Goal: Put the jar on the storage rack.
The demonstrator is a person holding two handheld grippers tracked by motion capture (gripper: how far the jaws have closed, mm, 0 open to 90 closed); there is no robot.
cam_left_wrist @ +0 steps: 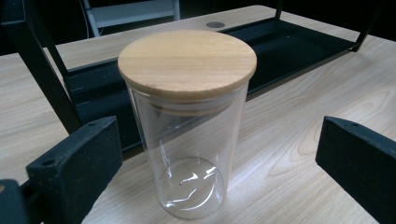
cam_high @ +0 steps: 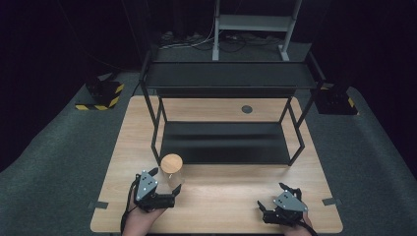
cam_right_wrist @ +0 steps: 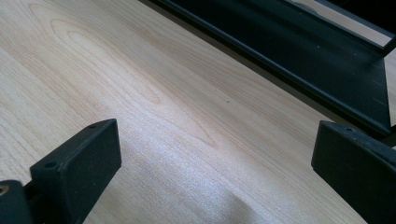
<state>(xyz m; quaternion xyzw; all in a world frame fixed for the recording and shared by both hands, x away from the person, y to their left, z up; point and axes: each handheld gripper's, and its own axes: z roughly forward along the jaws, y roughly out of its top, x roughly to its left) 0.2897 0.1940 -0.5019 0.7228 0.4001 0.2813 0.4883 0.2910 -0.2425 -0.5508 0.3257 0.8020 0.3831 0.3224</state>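
A clear glass jar (cam_high: 171, 172) with a round wooden lid (cam_left_wrist: 187, 60) stands upright on the wooden table, just in front of the black rack's lower shelf. My left gripper (cam_high: 166, 181) is open around it, one jaw on each side, neither touching the glass (cam_left_wrist: 187, 154). My right gripper (cam_high: 273, 195) rests open near the table's front right, with bare tabletop (cam_right_wrist: 177, 121) between its jaws.
A black two-tier metal rack (cam_high: 226, 78) stands across the middle of the table; its lower shelf (cam_high: 223, 142) lies right behind the jar, and its edge (cam_right_wrist: 299, 56) crosses the right gripper view. A round grommet (cam_high: 247, 109) sits in the table's back.
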